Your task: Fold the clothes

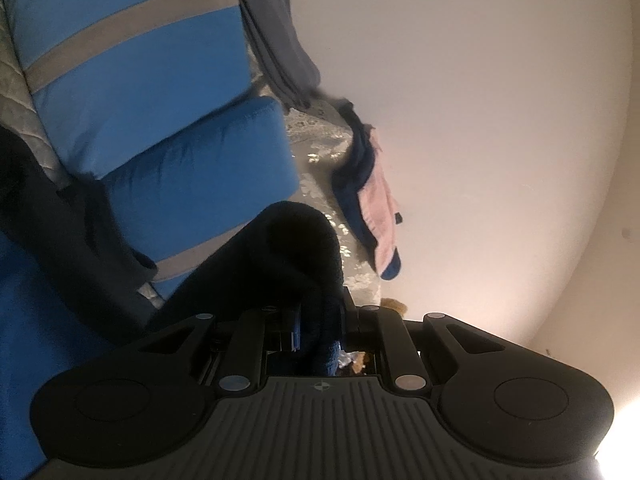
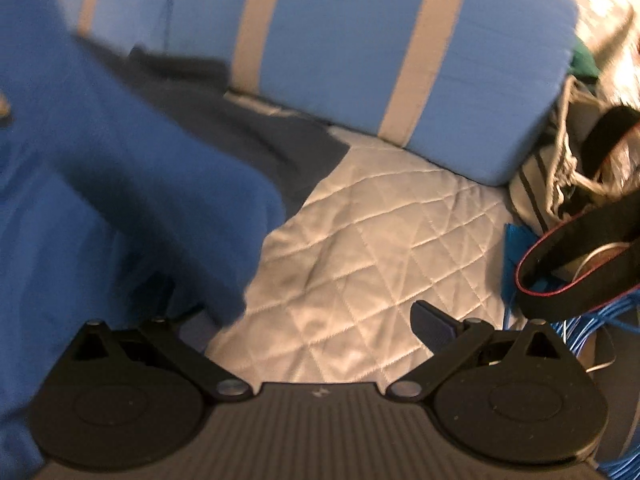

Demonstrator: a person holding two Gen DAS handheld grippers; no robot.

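Observation:
My left gripper is shut on a bunched fold of the blue garment, which rises dark between the jaws and drapes away to the left. The same blue garment fills the left half of the right wrist view, lying over the quilted bed cover. My right gripper is open; its right finger shows above the quilt, and the left finger is hidden under the blue cloth. A dark grey garment lies beyond the blue one.
Blue pillows with grey stripes stand behind the quilt. A bag with black red-edged straps and blue cables lie at right. In the left wrist view, navy and pink clothes and a grey garment hang by a white wall.

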